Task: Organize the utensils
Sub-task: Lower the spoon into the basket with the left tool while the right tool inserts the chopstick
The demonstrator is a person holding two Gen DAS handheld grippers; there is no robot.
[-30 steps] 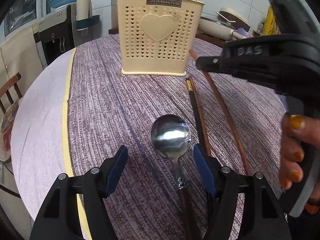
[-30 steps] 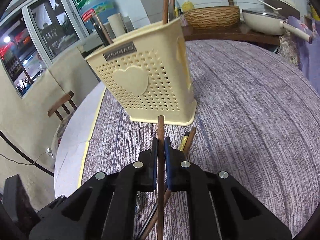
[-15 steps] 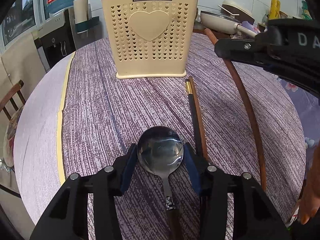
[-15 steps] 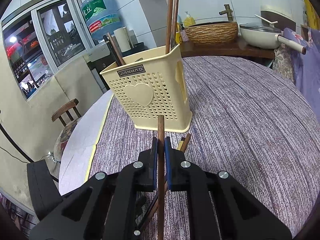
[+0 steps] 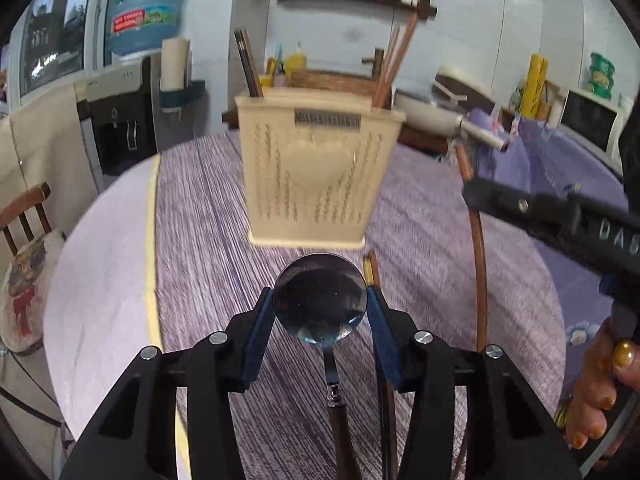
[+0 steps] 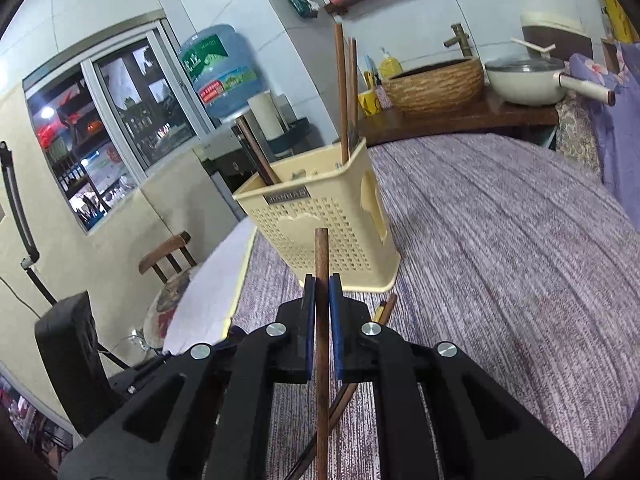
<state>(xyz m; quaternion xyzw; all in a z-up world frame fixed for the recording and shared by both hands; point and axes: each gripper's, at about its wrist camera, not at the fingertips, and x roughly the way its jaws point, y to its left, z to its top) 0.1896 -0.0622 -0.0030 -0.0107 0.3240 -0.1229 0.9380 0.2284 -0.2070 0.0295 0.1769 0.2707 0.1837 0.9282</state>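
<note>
A metal spoon (image 5: 320, 300) is clamped by its round bowl between the blue pads of the left gripper (image 5: 320, 312), the jaws standing about half apart and pressed against the bowl's two edges. The spoon's thin neck and dark wooden handle run back toward the camera between the black arms. The spoon appears to be carried clear of the purple striped tablecloth (image 5: 208, 248), though the gap beneath it cannot be judged for certain.

Straight ahead, the cream perforated holder (image 5: 316, 176) is seen standing upright on the cloth, blurred, with several brown sticks and a dark handle rising out of its top. Just to the right of the spoon, a pair of dark chopsticks (image 5: 372, 270) with a gold band is left lying on the cloth, its tip near the holder's base.

Over on the right, a single brown chopstick (image 6: 322, 320) is pinched in the right gripper (image 6: 321, 320), whose jaws are closed down to the stick's own width; the stick's end pokes out beyond the pads, toward the holder (image 6: 320, 220). From the left view the same chopstick (image 5: 478, 264) is seen hanging down below the right gripper (image 5: 476, 194), and a hand (image 5: 600, 392) with gold-painted nails is wrapped around that tool's grip.
</note>
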